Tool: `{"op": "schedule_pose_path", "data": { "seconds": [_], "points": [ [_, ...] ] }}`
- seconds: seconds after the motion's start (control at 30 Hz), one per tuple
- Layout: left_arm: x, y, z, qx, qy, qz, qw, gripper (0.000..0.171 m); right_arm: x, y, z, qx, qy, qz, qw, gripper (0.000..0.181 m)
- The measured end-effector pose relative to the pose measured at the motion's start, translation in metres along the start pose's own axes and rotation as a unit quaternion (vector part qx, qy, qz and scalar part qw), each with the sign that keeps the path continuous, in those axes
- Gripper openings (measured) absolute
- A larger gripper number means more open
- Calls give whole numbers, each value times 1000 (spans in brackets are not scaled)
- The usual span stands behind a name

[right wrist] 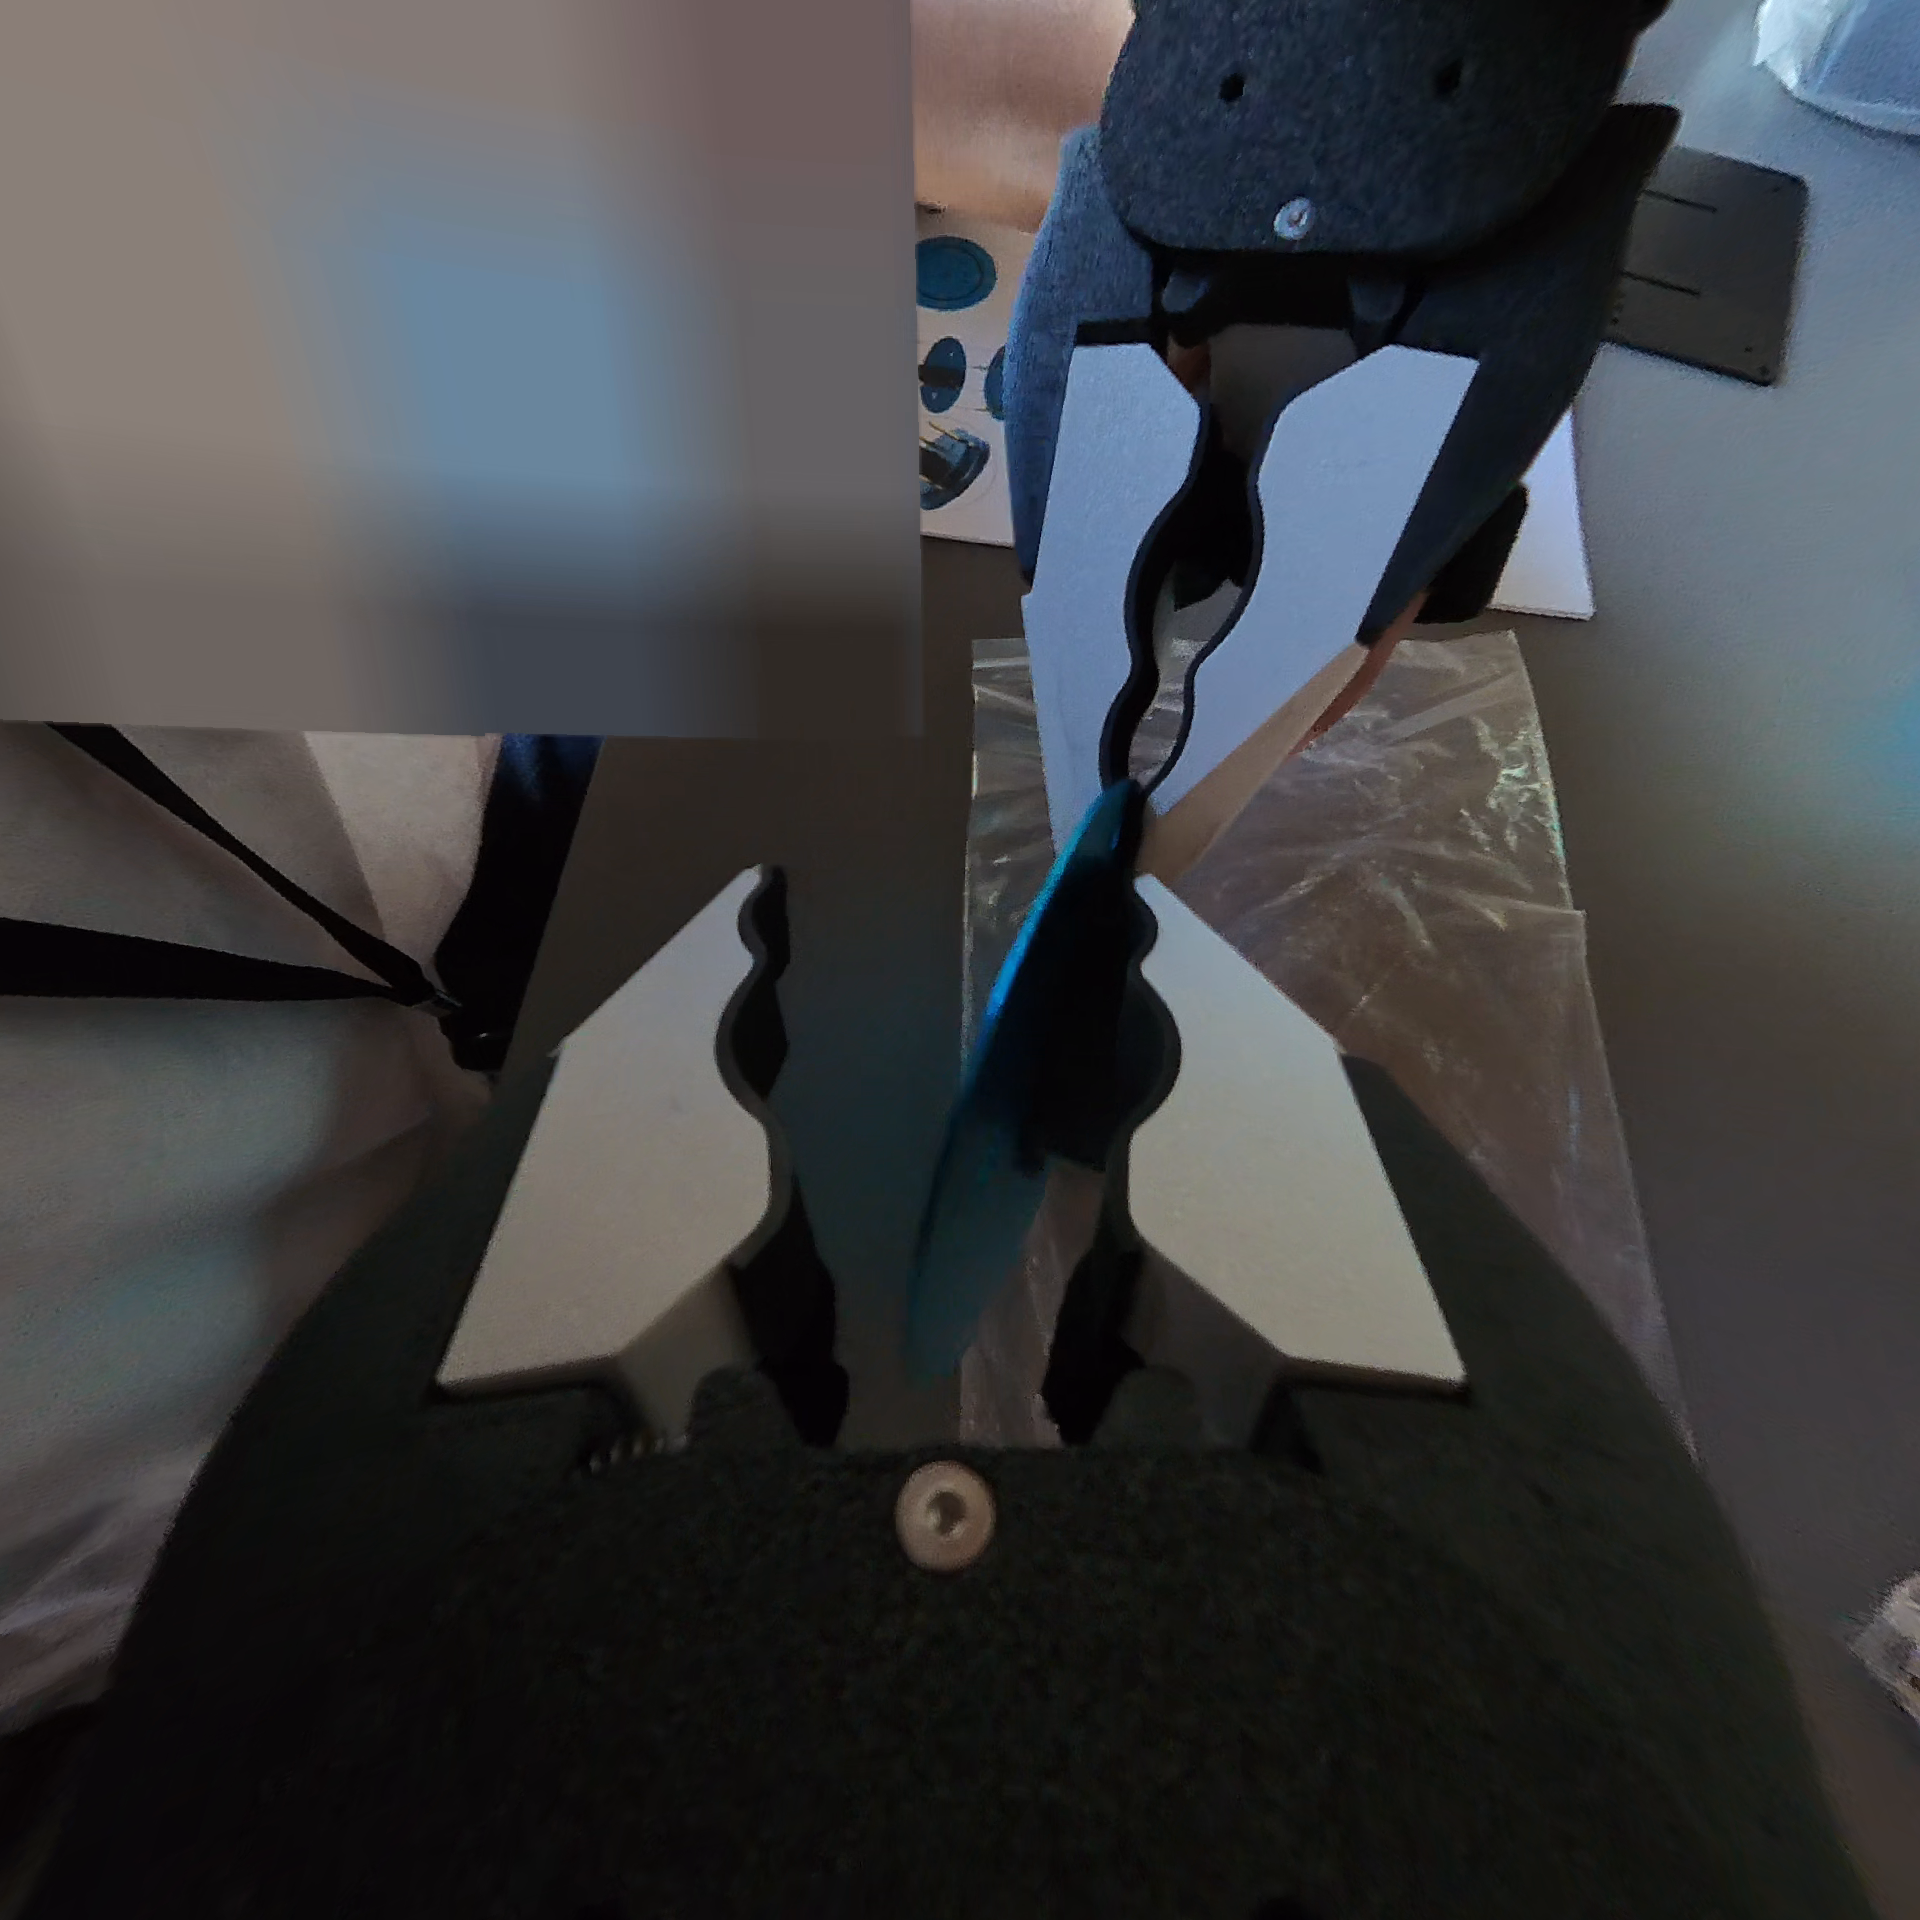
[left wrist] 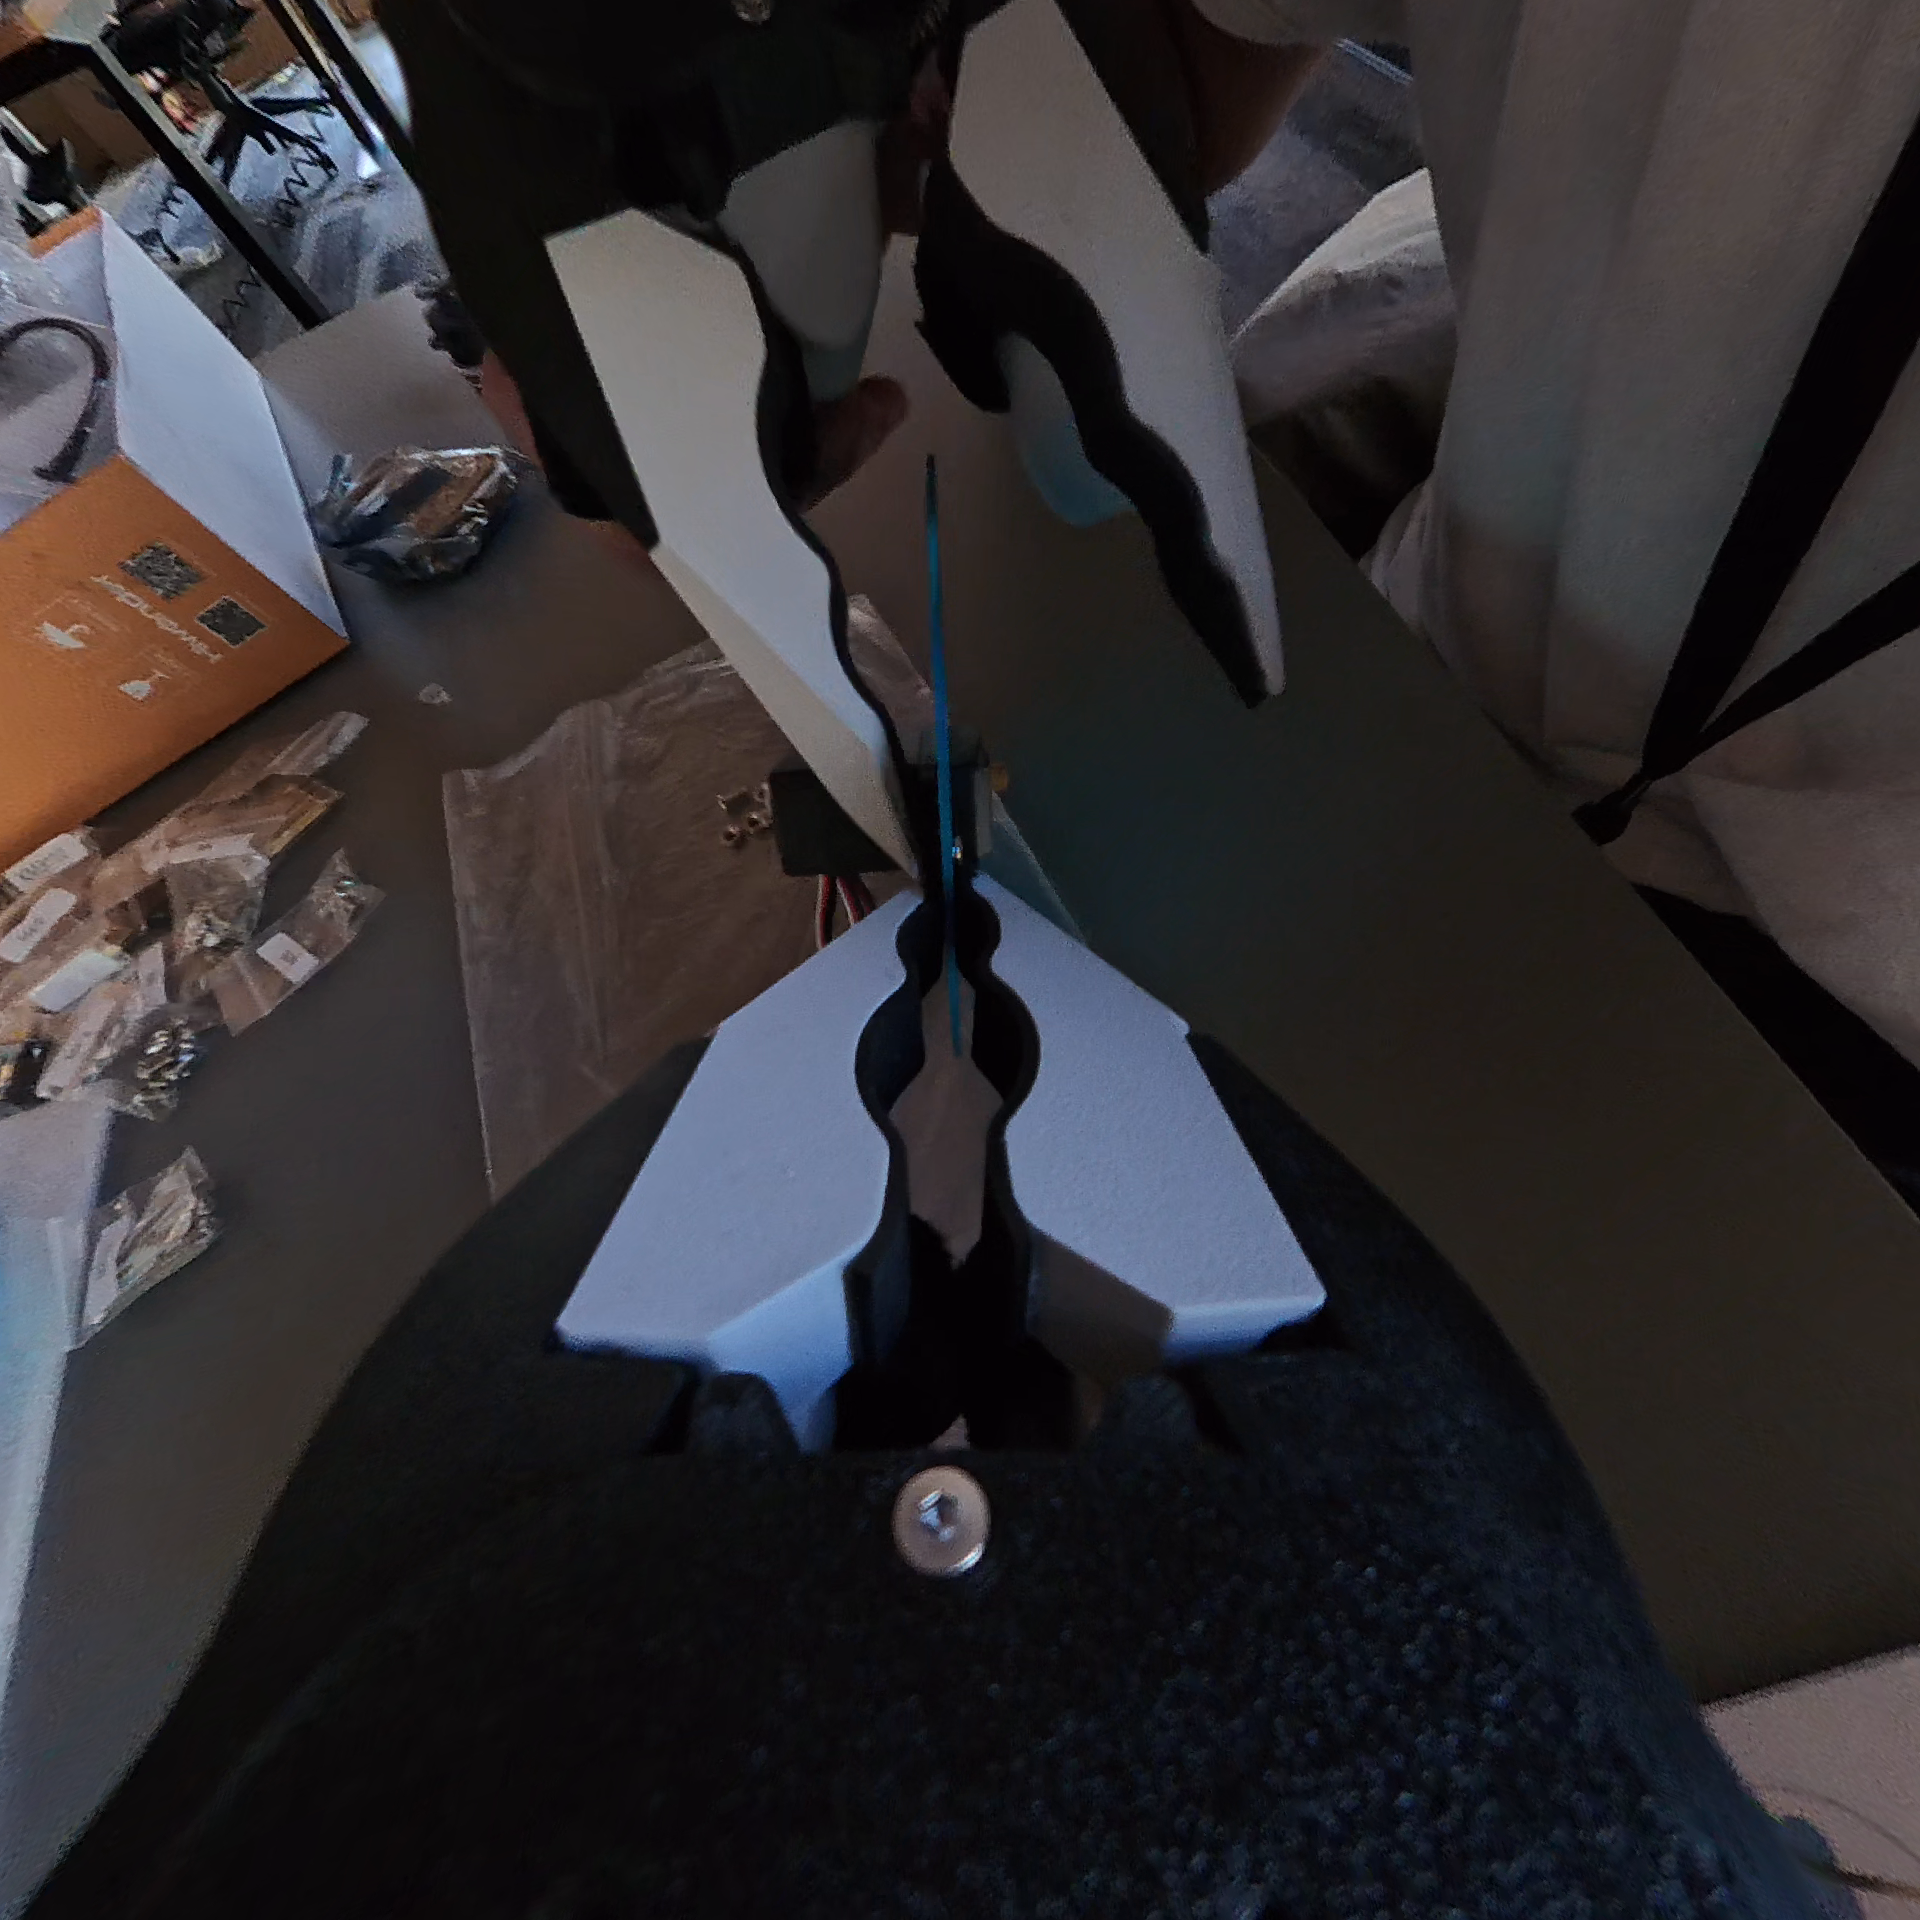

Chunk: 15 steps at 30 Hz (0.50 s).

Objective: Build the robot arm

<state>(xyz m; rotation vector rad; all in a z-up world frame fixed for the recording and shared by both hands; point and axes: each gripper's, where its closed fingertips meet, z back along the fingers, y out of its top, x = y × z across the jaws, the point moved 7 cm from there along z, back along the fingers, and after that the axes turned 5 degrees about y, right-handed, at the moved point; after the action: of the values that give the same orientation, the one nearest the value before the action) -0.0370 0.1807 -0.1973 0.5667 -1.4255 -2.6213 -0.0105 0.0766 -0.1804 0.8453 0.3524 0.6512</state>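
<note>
My left gripper (left wrist: 951, 894) is shut on the edge of a thin blue disc (left wrist: 940, 665), which stands edge-on above the dark table (left wrist: 1351, 935). A small black part with red and white wires (left wrist: 831, 821) sits at the disc's side. In the right wrist view the disc (right wrist: 997, 1143) hangs tilted from the left gripper (right wrist: 1135, 777) and lies between my right gripper's (right wrist: 956, 883) open fingers, close to the right-hand one. A black block (right wrist: 1081, 1039) on the disc is next to that finger; I cannot tell if they touch. The right gripper (left wrist: 1081, 758) also shows open in the left wrist view.
A clear plastic sheet (right wrist: 1403, 883) lies on the table under the grippers. An orange and white box (left wrist: 156, 623), several small bags of hardware (left wrist: 156, 935) and loose screws (left wrist: 740, 816) lie to the left. A printed sheet (right wrist: 956, 364) and a flat black plate (right wrist: 1704, 281) lie farther off. My two grippers' fingertips are within a few centimetres of each other.
</note>
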Motion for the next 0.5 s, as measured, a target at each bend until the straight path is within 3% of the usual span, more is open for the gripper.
{"op": "schedule_pose_path", "data": {
  "seconds": [0.3, 0.5],
  "points": [
    [0, 0, 0, 0, 2, 1, 1000, 1, 3, 6, 16, 9, -16, 2, 1000, 58],
    [1, 1, -1, -2, 2, -1, 1000, 1, 0, 1, 6, -9, -2, 5, 1000, 57]
  ]
}}
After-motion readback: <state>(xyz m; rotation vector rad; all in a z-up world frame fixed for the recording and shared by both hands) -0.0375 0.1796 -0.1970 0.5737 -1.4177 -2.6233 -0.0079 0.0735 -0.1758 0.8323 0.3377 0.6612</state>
